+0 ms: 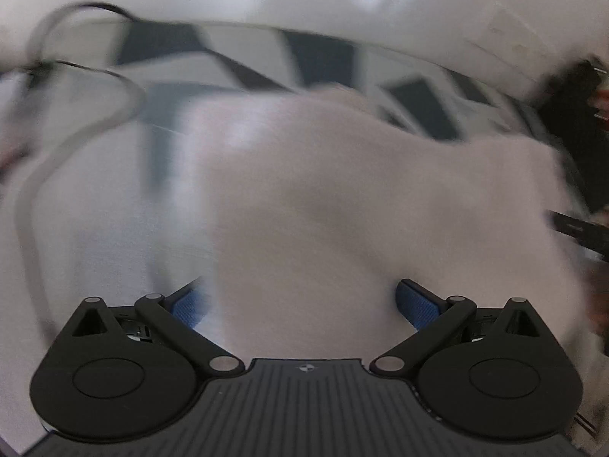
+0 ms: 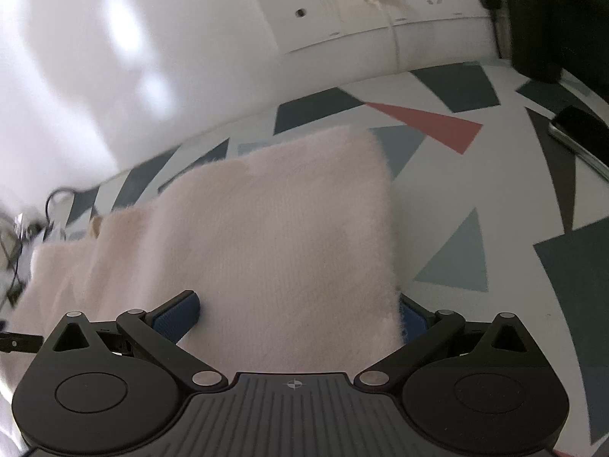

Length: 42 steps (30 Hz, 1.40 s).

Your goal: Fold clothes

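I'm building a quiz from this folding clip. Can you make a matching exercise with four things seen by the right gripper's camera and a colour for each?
Things:
1. fluffy knitted garment
2. long thin triangle on the patterned tabletop
3. ribbed finger pads of the right gripper
4. wall socket panel

Colours:
A. blue
B. white
C. pale pink
D. coral red

Pairs: 1-C, 2-D, 3-A, 4-B

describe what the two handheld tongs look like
Both match: the left tongs and right tongs have matte black bodies, ribbed centre plates with small crosshair marks, round side discs, linkage arms with silver pivot pins, and blue textured pads. No sleeves visible.
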### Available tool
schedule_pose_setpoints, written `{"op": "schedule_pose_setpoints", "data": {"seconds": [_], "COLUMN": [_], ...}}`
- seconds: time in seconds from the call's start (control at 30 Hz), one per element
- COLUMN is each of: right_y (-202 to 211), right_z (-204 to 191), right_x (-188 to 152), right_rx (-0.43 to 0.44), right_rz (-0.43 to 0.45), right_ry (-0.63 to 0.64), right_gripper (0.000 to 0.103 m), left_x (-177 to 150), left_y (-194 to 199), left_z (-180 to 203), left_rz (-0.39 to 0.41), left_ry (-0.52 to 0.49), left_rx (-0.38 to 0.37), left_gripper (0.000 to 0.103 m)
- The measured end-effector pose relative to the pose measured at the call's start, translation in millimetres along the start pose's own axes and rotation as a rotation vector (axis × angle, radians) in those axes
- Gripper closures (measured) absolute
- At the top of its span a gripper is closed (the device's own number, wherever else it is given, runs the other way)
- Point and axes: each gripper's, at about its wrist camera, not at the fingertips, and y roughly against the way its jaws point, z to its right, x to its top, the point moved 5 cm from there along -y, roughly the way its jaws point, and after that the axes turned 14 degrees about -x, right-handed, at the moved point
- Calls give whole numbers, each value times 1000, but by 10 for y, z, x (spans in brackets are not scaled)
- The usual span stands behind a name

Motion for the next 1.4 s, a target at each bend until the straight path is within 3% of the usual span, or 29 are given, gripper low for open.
{"op": "schedule_pose_setpoints", "data": {"seconds": [0.1,0.13,0.27,0.33,0.47,0.7,0.9,1.07,1.17,1.3,1.4], "right_y": [29,44,44,28,25,149,335,506,569,630,586], "right_z": [-108,-142,-191,-203,-279,-258,-152,-56,24,213,315], "right_x": [-72,-91,-98,-94,-117,-265,-460,-638,-660,-578,-541], "right_rx": [0,-1,-22,-34,-58,-35,-40,-37,-36,-81,-83], "right_rz": [-4,0,13,15,22,9,-21,-60,-61,3,10], "right_ry": [61,73,70,66,122,142,150,150,141,54,28], "right_gripper": [1,1,1,1,1,13,15,13,2,1,1], "left_x": [-67,-74,-19,-8,-40,-195,-507,-793,-840,-802,-816], "left_y": [-124,-125,-30,-22,-89,-99,-79,-37,-11,56,137], "left_z": [229,245,143,137,247,394,652,846,844,730,634], "left_rz": [-15,3,68,64,13,21,-7,-22,5,55,97], "left_ry": [-103,-82,47,44,-38,-14,-8,-3,6,102,154], "left_rx": [116,120,56,52,112,117,81,67,87,154,148], "left_gripper": [0,0,1,1,1,1,2,2,0,0,0]}}
